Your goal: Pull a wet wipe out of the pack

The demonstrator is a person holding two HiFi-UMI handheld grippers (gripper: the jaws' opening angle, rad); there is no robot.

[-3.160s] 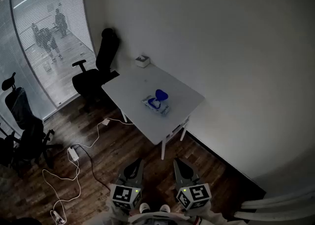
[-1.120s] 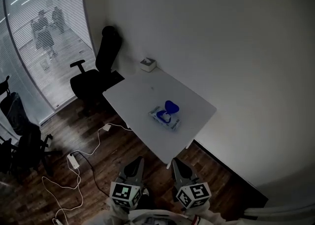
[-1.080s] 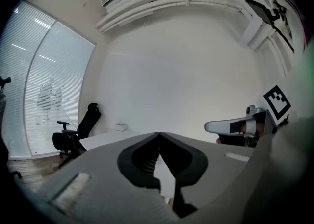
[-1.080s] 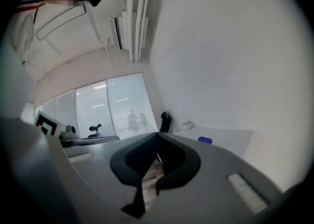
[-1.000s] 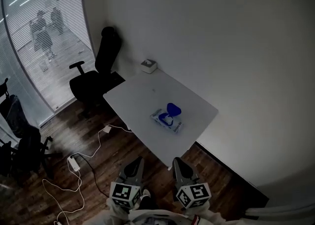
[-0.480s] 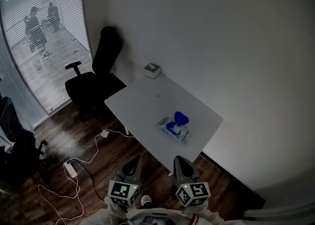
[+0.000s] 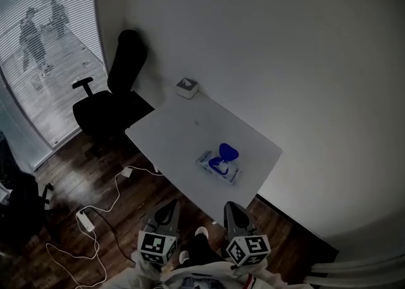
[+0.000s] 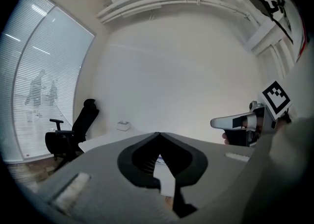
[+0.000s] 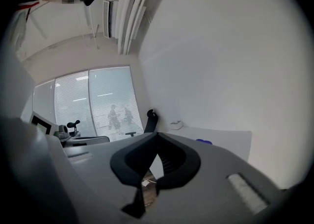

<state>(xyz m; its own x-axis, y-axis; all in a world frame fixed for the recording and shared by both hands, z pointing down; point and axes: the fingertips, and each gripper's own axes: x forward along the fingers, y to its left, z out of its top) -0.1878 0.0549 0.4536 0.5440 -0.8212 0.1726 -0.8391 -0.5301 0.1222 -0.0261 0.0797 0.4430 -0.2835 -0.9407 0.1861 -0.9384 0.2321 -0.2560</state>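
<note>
Hovering short of worktop's [image 7: 168, 133] near corner, side by side: left tongs [image 7: 169, 204] and right tongs [image 7: 231, 205]. Both pinched tight, tips meeting, nothing between them. Wet wipe pack [image 7: 217, 169] lies flat toward worktop's right corner, well apart from both tongs, blue lid [image 7: 228, 152] flipped up. Small white box [image 7: 187, 87] on far corner. Black office chair [image 7: 109, 99] beside worktop's left edge. White cable [image 7: 117, 180] trails over wooden floor [image 7: 63, 169].

Matt white over dark wood
The table [image 7: 171, 136] top looks smooth, matt white. The floor [image 7: 145, 190] is dark wood plank with a faint sheen. The wipe pack [image 7: 215, 169] looks like plastic film – its blue lid [image 7: 228, 152] smooth plastic.
</note>
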